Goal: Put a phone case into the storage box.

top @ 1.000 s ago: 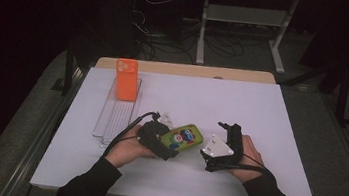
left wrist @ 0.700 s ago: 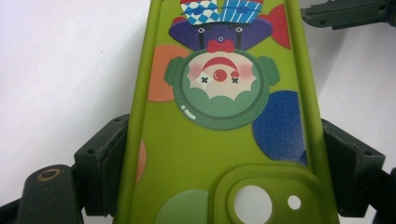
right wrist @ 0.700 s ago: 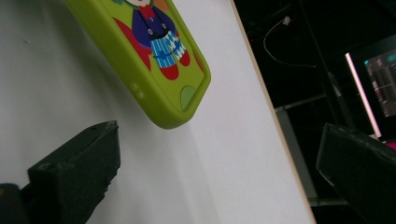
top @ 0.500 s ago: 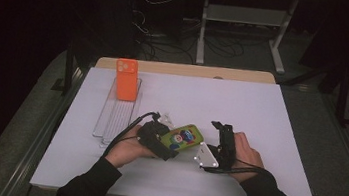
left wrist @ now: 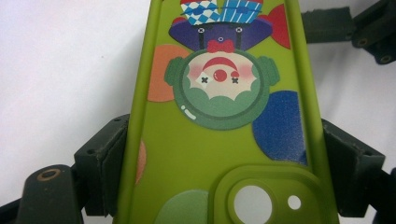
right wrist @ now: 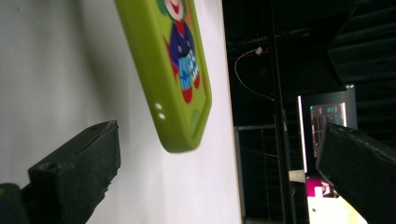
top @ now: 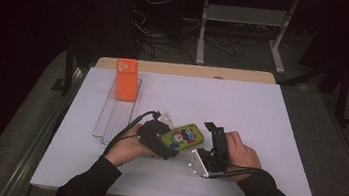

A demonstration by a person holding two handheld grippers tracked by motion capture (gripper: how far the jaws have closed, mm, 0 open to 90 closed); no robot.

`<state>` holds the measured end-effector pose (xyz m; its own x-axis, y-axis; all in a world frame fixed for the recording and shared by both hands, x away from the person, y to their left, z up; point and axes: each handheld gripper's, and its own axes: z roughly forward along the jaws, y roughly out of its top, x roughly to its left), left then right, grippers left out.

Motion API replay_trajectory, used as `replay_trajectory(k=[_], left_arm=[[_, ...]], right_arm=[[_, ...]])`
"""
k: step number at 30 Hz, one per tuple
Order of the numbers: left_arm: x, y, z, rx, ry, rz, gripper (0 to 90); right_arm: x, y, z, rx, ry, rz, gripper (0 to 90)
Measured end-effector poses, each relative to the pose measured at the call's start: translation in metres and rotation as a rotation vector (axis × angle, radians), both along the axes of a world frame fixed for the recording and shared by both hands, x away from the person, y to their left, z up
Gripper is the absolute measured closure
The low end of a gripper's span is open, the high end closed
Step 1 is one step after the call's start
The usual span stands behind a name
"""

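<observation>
The room is dark, with light falling mainly on the white worktop [top: 241, 111], whose surface is a pale sheet laid over a wooden board [top: 186, 70] that shows as a tan strip along the far edge. Grey floor [top: 17, 129] lies to either side of it, and dark metal legs of a frame [top: 69, 65] stand at its left and right. Beyond the far edge, a tangle of black cables [top: 155, 35] lies on the floor beside a light grey metal stand [top: 245, 21] with a low shelf and splayed feet. In the right gripper view, a lit screen [right wrist: 327, 121] glows in the blackness past the worktop's edge, near a thin white wire [right wrist: 247, 70].
</observation>
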<state>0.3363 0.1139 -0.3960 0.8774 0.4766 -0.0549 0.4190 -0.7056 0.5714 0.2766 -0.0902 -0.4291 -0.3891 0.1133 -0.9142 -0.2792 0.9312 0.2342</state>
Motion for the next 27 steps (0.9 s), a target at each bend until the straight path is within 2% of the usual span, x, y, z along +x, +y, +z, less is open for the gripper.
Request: replay_trajectory(k=[4, 5, 6, 8, 9, 12, 14, 15, 16, 17, 21, 27], left_arm=[[0.001, -0.001, 0.005, -0.009, 0.002, 0.002, 15.8], [0.001, -0.001, 0.006, -0.016, -0.003, 0.007, 15.8], [0.000, -0.002, 0.006, -0.026, 0.004, 0.015, 15.7], [0.002, 0.000, 0.009, -0.012, -0.003, -0.001, 15.7], [0.002, 0.000, 0.009, -0.014, -0.003, -0.001, 15.7], [0.002, 0.000, 0.010, -0.014, -0.004, -0.003, 15.8], [0.002, 0.000, 0.011, -0.015, -0.004, -0.005, 15.8], [0.001, 0.000, 0.011, -0.013, -0.008, -0.007, 15.8], [0.000, -0.001, 0.011, -0.037, -0.009, 0.007, 15.8], [0.001, 0.000, 0.012, -0.021, -0.009, -0.008, 15.8], [0.001, 0.000, 0.013, -0.021, -0.009, -0.011, 15.8], [0.001, 0.000, 0.013, -0.016, -0.008, -0.019, 15.8]], right_arm=[[-0.001, 0.005, -0.002, -0.012, -0.039, 0.014, 3.4], [-0.001, 0.007, -0.001, -0.046, -0.036, 0.024, 4.4], [-0.001, 0.008, -0.001, -0.051, -0.039, 0.025, 5.4], [-0.001, 0.011, -0.002, -0.064, -0.037, 0.026, 7.2], [-0.001, 0.013, -0.003, -0.031, -0.055, 0.021, 8.8], [-0.002, 0.016, -0.004, -0.043, -0.071, 0.029, 13.7], [-0.002, 0.019, -0.004, -0.050, -0.060, 0.030, 16.9], [-0.003, 0.020, -0.005, -0.052, -0.067, 0.028, 19.0], [-0.003, 0.021, -0.005, -0.061, -0.078, 0.035, 21.1], [-0.003, 0.023, -0.006, -0.048, -0.081, 0.032, 24.0], [-0.005, 0.027, -0.007, -0.064, -0.109, 0.031, 34.6], [-0.006, 0.030, -0.009, -0.096, -0.088, 0.036, 48.4]])
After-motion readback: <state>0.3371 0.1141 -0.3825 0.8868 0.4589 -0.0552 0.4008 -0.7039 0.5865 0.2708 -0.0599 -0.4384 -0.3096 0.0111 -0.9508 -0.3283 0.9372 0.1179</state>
